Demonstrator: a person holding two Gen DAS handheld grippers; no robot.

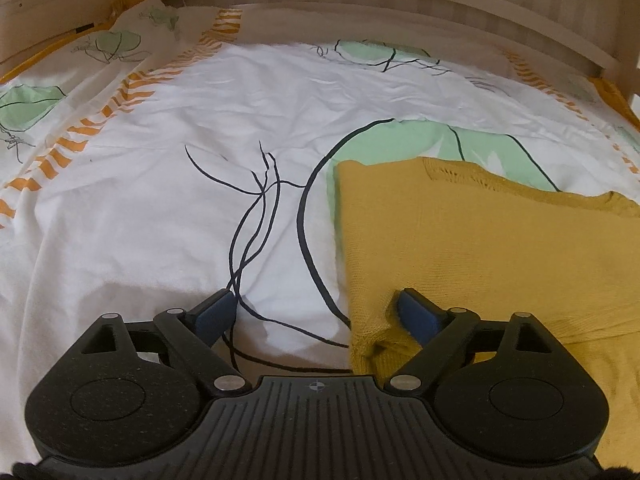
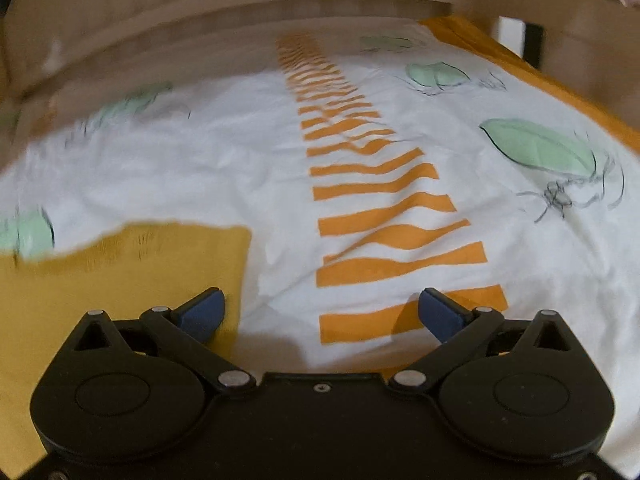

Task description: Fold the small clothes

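Observation:
A mustard-yellow knitted garment (image 1: pixel 480 248) lies flat on a white printed bedsheet (image 1: pixel 160 208). In the left wrist view it fills the right half, and its near left corner bunches up between the fingers. My left gripper (image 1: pixel 316 312) is open wide, straddling the garment's left edge, with the right blue pad (image 1: pixel 416 316) resting on the fabric. In the right wrist view the same garment (image 2: pixel 120 276) sits at the lower left. My right gripper (image 2: pixel 320 312) is open wide over its right edge, the left pad (image 2: pixel 202 314) above the knit, the right one over the sheet.
The sheet (image 2: pixel 400 140) carries orange stripes, green leaf shapes and thin black lines. A wooden bed frame (image 1: pixel 360 4) runs along the far side. An orange border (image 2: pixel 540 76) edges the sheet at the right. The right wrist view is blurred by motion.

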